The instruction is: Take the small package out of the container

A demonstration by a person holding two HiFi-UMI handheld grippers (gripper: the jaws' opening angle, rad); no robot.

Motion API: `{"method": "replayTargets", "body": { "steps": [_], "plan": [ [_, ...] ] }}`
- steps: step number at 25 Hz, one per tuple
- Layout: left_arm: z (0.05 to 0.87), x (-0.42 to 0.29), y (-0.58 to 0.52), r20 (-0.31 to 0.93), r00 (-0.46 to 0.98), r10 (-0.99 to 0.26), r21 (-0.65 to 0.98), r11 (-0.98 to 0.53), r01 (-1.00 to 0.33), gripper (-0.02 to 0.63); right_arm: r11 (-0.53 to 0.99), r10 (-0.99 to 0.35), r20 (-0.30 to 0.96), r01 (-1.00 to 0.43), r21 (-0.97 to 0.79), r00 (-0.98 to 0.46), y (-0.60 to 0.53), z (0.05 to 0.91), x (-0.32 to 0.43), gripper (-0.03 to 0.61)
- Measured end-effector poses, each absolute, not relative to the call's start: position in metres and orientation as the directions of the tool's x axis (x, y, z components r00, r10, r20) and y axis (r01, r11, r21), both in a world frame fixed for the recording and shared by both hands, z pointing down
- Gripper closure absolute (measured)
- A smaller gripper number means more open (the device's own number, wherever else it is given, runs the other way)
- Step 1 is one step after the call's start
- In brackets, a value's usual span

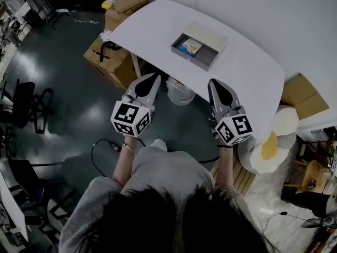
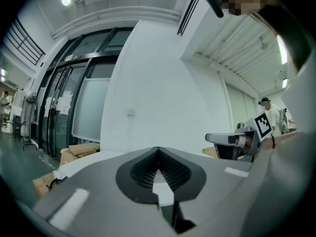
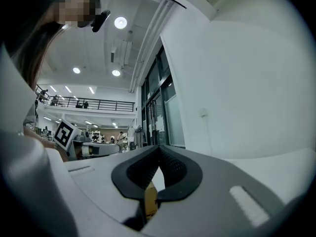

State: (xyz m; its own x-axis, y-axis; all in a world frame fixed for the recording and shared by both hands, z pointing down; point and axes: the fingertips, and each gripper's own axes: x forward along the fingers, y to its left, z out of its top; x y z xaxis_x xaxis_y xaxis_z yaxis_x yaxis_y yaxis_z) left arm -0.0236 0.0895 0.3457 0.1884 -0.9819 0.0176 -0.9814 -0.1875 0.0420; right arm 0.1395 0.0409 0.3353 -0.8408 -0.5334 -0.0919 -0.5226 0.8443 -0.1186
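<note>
As the small package [image 1: 189, 47] is seen lying inside the grey container [image 1: 206, 63], no part of the task can be counted as done. The container stands on the white table [image 1: 158, 25], ahead of both grippers and well apart from them. The package is found in its left end, about between the two lines along which the tools point.

The left gripper [image 1: 153, 79] is held low in front of the person, short of the table edge. Its jaws are brought fully together and nothing is caught between them, as is shown clearly in the left gripper view. The right gripper [image 1: 215, 84] is held beside it in the same manner, also closed and empty.

By judgement, everything is therefore left to do. One tool has to be carried forward over the table, opened, lowered into the container, closed on the package and lifted out with it.

The package is laid flat, with its printed face turned up. Its long axis appears to run roughly along the container wall nearest to the grippers, so crosswise to the direction in which they point. The package is small in the head view, however, and this cannot be told with certainty. If it is so, the jaws could probably be set across its shorter width without much turning of the tool.
</note>
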Motion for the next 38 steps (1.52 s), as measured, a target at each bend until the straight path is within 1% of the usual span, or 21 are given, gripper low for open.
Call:
{"method": "replayTargets", "body": {
  "steps": [5, 12, 24, 38],
  "plan": [
    [0.348, -0.028, 0.079, 0.031, 0.179, -0.983, 0.053, -0.178, -0.983, 0.621, 0.845, -0.528, -0.077, -0.514, -0.148, -0.846, 0.028, 0.338, 0.134, 0.566],
    [0.354, -0.042, 0.055, 0.026, 0.203, -0.979, 0.078, -0.2, -0.977, 0.621, 0.833, -0.544, -0.062, -0.529, -0.165, -0.837, 0.007, 0.342, 0.121, 0.566],
    [0.356, -0.077, -0.005, 0.042, 0.298, -0.954, 0.098, -0.293, -0.951, 0.621, 0.782, -0.605, -0.023, -0.589, -0.202, -0.796, -0.036, 0.352, 0.081, 0.566],
    [0.372, -0.118, -0.049, 0.057, 0.405, -0.913, 0.124, -0.396, -0.91, 0.621, 0.716, -0.682, 0.003, -0.668, -0.201, -0.732, -0.066, 0.361, 0.037, 0.566]
  ]
}}
